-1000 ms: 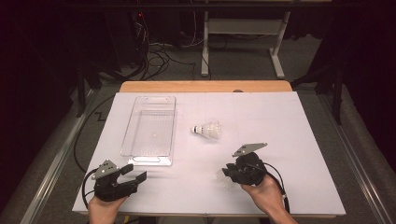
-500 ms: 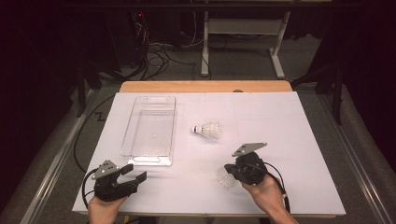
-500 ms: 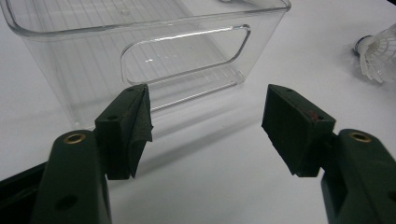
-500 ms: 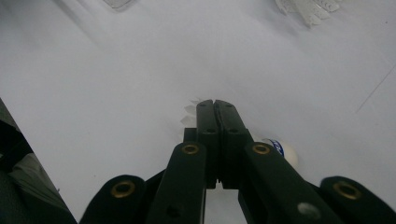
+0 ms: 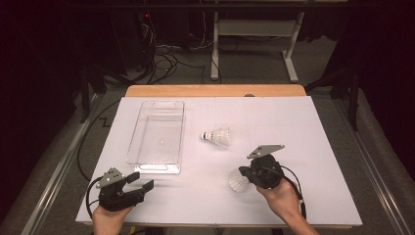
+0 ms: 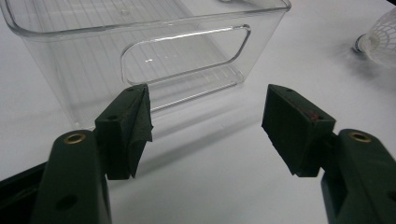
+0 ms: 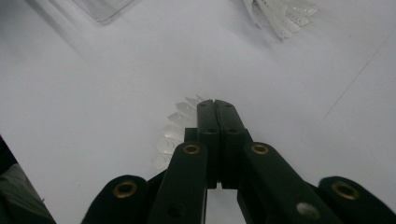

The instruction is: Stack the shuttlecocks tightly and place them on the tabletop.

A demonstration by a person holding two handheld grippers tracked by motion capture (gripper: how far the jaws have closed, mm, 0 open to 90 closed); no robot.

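Note:
A white feather shuttlecock [image 5: 236, 181] lies on the white table near its front right, its feathers [image 7: 175, 128] fanning out from under my right gripper [image 7: 213, 102]. That gripper [image 5: 243, 172] is shut, its jaws pressed together on the shuttlecock's skirt. A second shuttlecock [image 5: 218, 136] lies on its side mid-table, apart from both grippers. My left gripper [image 5: 142, 180] rests at the front left, open with nothing between its pads [image 6: 135, 121]. It faces the short end of a clear plastic box [image 6: 187, 51].
The clear box [image 5: 180, 142] stands lengthwise left of centre and holds nothing. The white sheet [image 5: 318, 127] covers the table, with a wooden edge [image 5: 215, 90] at the back. Beyond it are cables and a table frame on the floor.
The right hand has shifted slightly and the near shuttlecock shows more plainly at its jaw tips. The left gripper and the mid-table shuttlecock have stayed put.

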